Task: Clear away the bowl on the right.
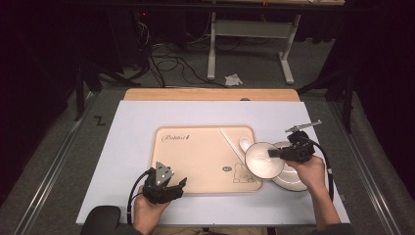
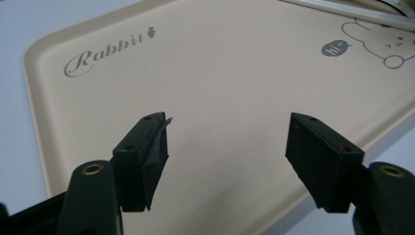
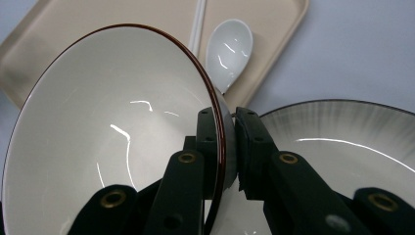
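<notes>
Bowl (image 3: 112,132) pinched by its rim in the right hand-held gripper (image 3: 227,147) – thin grip, could slip onto the plate (image 3: 352,142) – left hand-held gripper (image 2: 227,156) spread, empty.

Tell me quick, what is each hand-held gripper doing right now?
Left hand-held gripper: open, holding nothing, over the tray.
Right hand-held gripper: closed on the rim of the white bowl, above the plate.

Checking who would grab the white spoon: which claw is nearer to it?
Right. The right claw, shut on the bowl rim, is just beside the spoon. The left claw is open over the tray's near edge, farther off.
</notes>
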The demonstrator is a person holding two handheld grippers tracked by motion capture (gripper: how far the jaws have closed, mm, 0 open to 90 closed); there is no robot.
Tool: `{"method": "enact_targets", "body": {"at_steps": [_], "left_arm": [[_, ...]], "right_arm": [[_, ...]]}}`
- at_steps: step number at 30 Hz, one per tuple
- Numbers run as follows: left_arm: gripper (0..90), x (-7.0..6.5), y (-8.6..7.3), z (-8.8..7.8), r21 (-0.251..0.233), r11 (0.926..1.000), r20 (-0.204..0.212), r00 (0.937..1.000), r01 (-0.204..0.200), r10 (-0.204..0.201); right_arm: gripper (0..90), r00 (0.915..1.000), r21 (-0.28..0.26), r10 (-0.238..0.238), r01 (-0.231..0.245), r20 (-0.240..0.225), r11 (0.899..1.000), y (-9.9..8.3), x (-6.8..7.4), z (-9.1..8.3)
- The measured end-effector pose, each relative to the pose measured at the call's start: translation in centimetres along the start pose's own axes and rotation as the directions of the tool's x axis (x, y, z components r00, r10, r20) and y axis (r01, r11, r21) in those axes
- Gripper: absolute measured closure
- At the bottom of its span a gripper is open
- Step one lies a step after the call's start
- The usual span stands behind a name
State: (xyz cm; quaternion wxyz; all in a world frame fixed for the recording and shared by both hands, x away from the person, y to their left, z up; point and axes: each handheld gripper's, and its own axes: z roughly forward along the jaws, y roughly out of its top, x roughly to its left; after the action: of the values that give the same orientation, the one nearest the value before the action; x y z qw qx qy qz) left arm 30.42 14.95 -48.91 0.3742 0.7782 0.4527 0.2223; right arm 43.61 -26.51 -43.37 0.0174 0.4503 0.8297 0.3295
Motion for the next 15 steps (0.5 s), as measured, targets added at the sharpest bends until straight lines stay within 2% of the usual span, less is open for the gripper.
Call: {"method": "enact_targets", "body": {"at_steps": [8, 15], "left_arm": [[32.1, 0.2, -0.3, 0.1, 0.02, 0.9998, -0.004, 1.0, 0.004, -0.004], [32.4, 0.1, -0.3, 0.2, 0.032, 0.9995, 0.0, 1.0, -0.006, 0.006]], "right_arm": [[82.9, 0.9994, 0.018, -0.031, 0.032, -0.016, 0.999, 0.7, 0.6, 1.2], [82.9, 0.9979, 0.034, -0.058, 0.059, -0.028, 0.998, 1.7, 1.7, 2.1]]}}
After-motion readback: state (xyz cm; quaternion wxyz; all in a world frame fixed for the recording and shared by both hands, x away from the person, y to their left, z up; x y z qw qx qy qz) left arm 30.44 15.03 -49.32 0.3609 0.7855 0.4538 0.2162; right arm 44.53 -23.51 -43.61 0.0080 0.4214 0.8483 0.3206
